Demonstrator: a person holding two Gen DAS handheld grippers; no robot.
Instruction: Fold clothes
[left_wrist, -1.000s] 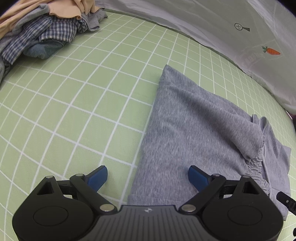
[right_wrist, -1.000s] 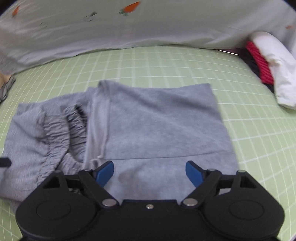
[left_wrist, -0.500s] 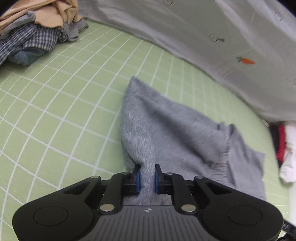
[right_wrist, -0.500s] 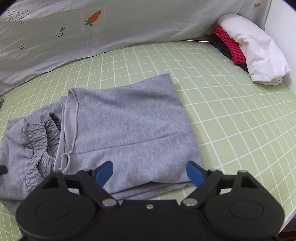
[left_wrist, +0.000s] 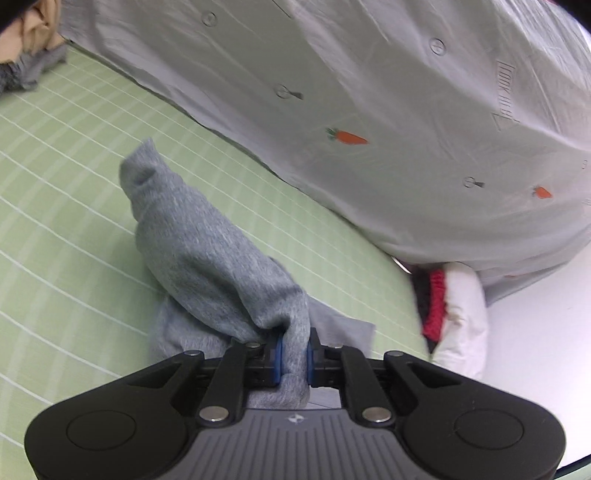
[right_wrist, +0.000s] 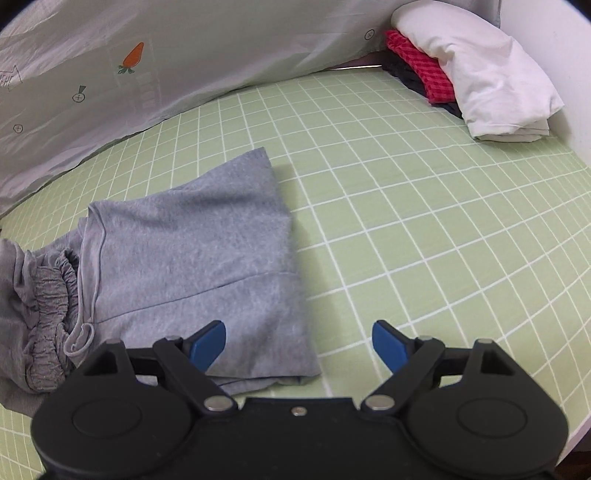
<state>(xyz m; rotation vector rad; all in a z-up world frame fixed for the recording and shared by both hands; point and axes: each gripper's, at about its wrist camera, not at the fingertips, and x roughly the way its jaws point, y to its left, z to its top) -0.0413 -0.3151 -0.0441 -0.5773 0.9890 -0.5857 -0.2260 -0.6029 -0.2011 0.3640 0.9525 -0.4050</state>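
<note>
Left wrist view: the left gripper (left_wrist: 293, 355) is clamped on a bunched fold of the grey shorts (left_wrist: 207, 258), lifting it off the green grid mat (left_wrist: 66, 206); a carrot-print sheet (left_wrist: 369, 110) hangs behind, and folded clothes (left_wrist: 458, 314) sit at the mat's far right.

Right wrist view: the right gripper (right_wrist: 299, 341), jaws wide apart and empty, hovers over the shorts' (right_wrist: 192, 251) near right corner on the mat (right_wrist: 424, 221).

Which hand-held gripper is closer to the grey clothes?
Left. The left hand-held gripper is touching them, pinching a bunched fold of the grey clothes between its pads. The right hand-held gripper hangs open just above their near corner, not gripping.
</note>
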